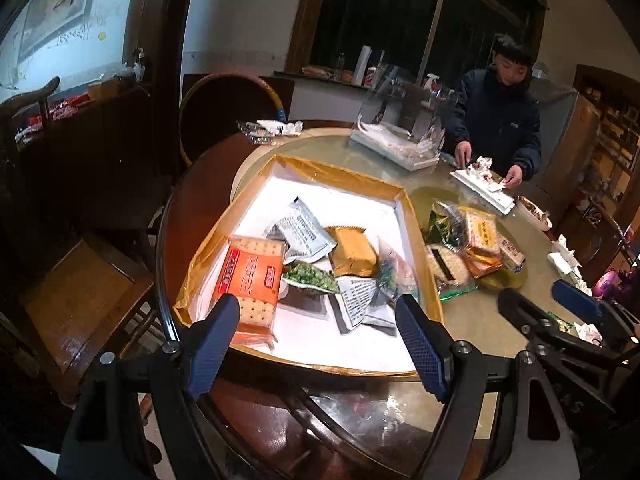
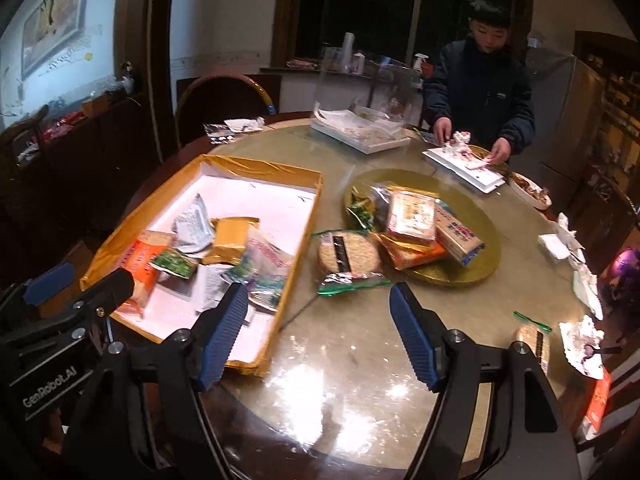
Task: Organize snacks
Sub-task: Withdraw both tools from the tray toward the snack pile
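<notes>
Jaws wide on both the left gripper (image 1: 316,340) and right gripper (image 2: 318,332), empty.

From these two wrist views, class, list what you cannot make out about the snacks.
- Orange cracker pack: near end hidden behind a left hand-held gripper finger, left wrist view.
- Grey sachets: print too small, both views.
- Round cracker pack: partly behind the right hand-held gripper, right wrist view.

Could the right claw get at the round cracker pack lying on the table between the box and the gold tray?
Probably yes: the right claw is open and empty, and the round cracker pack lies ahead on the bare table, nothing covering it.
</notes>
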`<state>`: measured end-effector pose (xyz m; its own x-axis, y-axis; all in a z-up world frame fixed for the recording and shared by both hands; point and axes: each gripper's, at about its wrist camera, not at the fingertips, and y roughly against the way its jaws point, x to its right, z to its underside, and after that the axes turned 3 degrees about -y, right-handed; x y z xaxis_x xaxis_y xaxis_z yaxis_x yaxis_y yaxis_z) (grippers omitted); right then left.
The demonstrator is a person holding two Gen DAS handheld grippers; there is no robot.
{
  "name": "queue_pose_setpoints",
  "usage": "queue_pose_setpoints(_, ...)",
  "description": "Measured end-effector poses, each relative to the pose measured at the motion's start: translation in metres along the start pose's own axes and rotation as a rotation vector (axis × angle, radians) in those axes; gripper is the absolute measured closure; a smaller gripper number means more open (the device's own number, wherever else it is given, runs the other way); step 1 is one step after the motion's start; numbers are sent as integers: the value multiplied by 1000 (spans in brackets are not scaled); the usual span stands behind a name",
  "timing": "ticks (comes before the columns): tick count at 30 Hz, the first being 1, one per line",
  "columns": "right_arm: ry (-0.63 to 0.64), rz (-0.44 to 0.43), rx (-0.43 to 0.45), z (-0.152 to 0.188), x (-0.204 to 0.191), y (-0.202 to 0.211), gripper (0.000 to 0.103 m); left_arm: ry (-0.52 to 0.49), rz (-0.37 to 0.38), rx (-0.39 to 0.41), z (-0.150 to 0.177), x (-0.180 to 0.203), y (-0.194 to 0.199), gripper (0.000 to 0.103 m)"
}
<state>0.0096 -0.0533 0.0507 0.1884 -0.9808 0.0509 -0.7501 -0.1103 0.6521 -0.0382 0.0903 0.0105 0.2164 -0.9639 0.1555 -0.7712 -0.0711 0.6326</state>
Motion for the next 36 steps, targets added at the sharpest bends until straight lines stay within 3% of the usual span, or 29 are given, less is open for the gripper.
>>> queue_pose_setpoints(9,11,18,-28,3,-3,-9,29,35,5,-39,7,-14,-13,23)
queue_pose_setpoints(20,-10,-8,-38,5,8,-17,29,7,19,-42,5,2,-14,23)
queue_pose_setpoints(25,-71,-158,-55,15,51,-25,29,-18,84,-77,6,30,-25,23)
queue_pose_setpoints(29,-119,-207,-68,24,100,-32,29,-55,151,-92,5,63,-32,23)
queue_pose_setpoints(32,-207,-321,-73,31,142,-36,29,-88,188,-111,6,87,-40,23)
queue_pose_setpoints(36,-166,-297,-95,39,169,-46,29,-117,224,-158,7,113,-57,23)
